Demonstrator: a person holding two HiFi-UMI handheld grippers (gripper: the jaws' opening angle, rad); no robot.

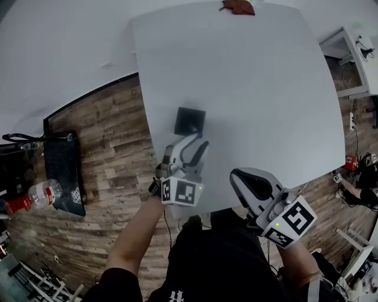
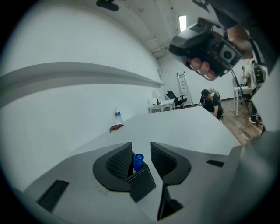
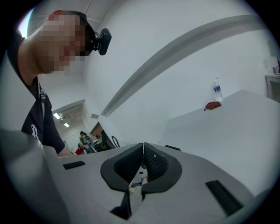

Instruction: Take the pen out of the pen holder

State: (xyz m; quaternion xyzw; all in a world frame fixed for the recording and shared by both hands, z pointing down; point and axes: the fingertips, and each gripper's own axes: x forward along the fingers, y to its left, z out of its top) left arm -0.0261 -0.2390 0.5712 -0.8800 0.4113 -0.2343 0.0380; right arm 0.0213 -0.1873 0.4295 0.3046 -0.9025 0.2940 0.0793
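A black square pen holder point(image 1: 189, 121) stands on the white table point(image 1: 266, 88). In the left gripper view the holder point(image 2: 142, 184) sits low between the jaws, and a pen with a blue cap point(image 2: 138, 161) sticks up out of it. My left gripper point(image 1: 196, 141) is open, its jaws on either side of the pen's top; the pen point(image 1: 199, 135) stands close by the left pad, and I cannot tell whether it touches it. My right gripper point(image 1: 251, 184) hangs over the table's near edge, shut point(image 3: 143, 153) with nothing in it.
A red-brown cloth point(image 1: 238, 6) and a water bottle point(image 2: 117, 115) are at the table's far end. On the wooden floor to the left stand a black mesh crate point(image 1: 62, 171) and another bottle point(image 1: 44, 193). White furniture point(image 1: 351, 56) stands to the right.
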